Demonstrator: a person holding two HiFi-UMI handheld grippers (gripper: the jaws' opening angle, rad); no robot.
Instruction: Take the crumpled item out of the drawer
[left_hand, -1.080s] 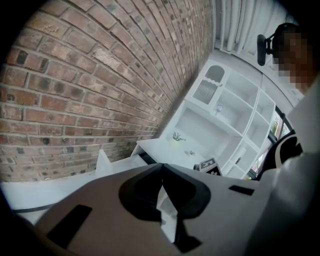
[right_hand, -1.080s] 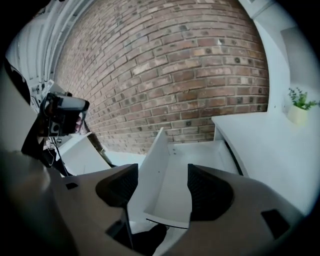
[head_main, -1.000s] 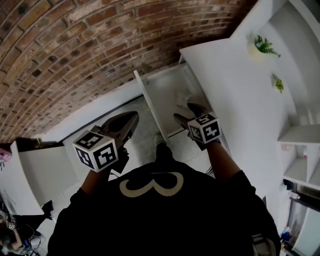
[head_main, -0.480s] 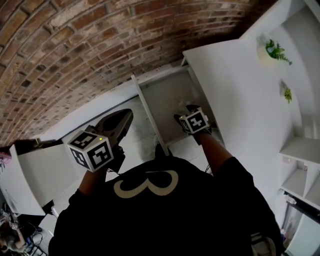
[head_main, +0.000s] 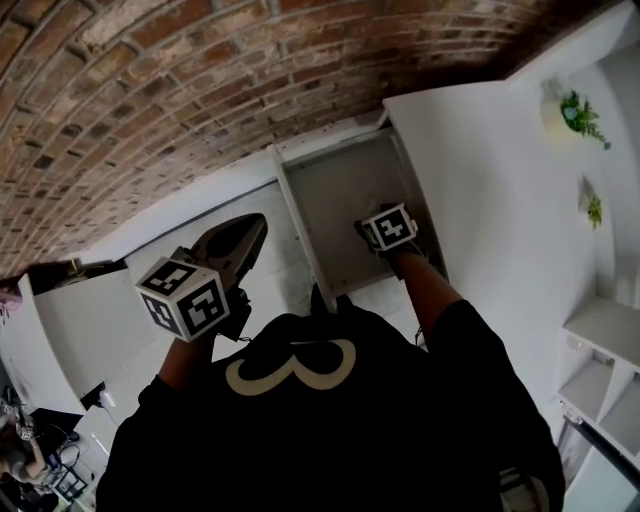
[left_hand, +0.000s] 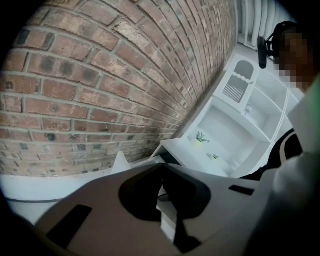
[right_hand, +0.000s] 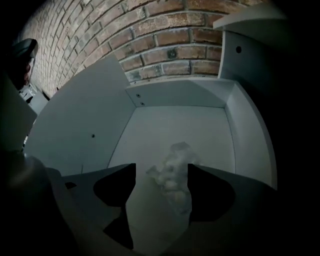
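The white drawer (head_main: 292, 205) stands pulled out below the brick wall. My right gripper (head_main: 375, 222) is down inside it, its marker cube hiding the jaws in the head view. In the right gripper view, a pale crumpled item (right_hand: 172, 172) lies on the floor of the drawer (right_hand: 172, 95). It sits between the jaws of my right gripper (right_hand: 161, 167), close to the right-hand one, and the jaws are opening and not pressing on it. My left gripper (head_main: 258, 224) hangs left of the drawer over the pale floor. Its jaws (left_hand: 162, 166) are shut and empty.
A brick wall (head_main: 200, 90) runs behind the drawer. The white cabinet top (head_main: 480, 170) at the right carries two small potted plants (head_main: 580, 112). White shelves (head_main: 600, 330) stand further right and a white panel (head_main: 70, 330) at the left. The person's black shirt (head_main: 320, 420) fills the foreground.
My right gripper has gone forward and deeper into the drawer, so its cube now covers the crumpled item in the head view. The left gripper has stayed about where it was.
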